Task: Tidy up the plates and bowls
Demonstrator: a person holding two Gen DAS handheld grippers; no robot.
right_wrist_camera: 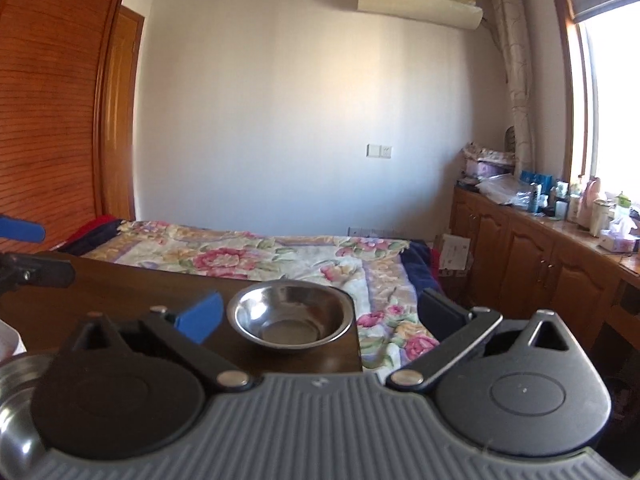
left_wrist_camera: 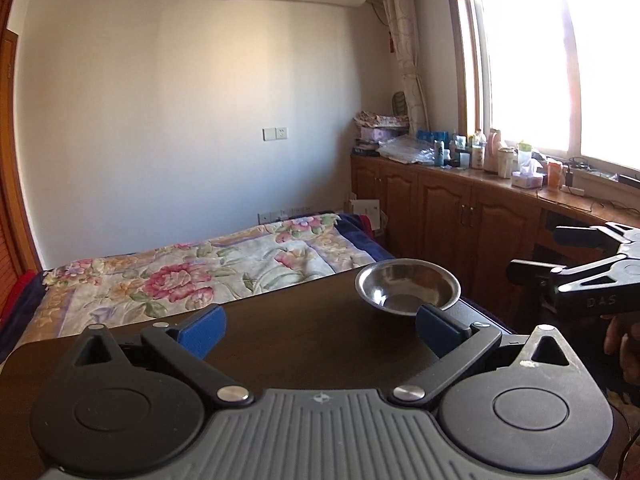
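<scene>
A shallow steel bowl point(left_wrist_camera: 407, 288) stands at the far right corner of the dark wooden table point(left_wrist_camera: 296, 332). My left gripper point(left_wrist_camera: 318, 330) is open above the table, its right finger just in front of the bowl's near rim. In the right wrist view the same bowl point(right_wrist_camera: 291, 315) lies between and just beyond the fingers of my open right gripper point(right_wrist_camera: 320, 318), nothing held. The right gripper point(left_wrist_camera: 536, 254) also shows at the right edge of the left view. Another steel bowl's rim point(right_wrist_camera: 16, 404) peeks in at the lower left, mostly hidden.
A bed with a floral quilt point(left_wrist_camera: 192, 268) lies just past the table's far edge. Wooden cabinets point(left_wrist_camera: 448, 208) with bottles and boxes run under the window on the right. A wooden wardrobe point(right_wrist_camera: 52, 100) stands at the left. A white object point(right_wrist_camera: 10, 344) shows at the left edge.
</scene>
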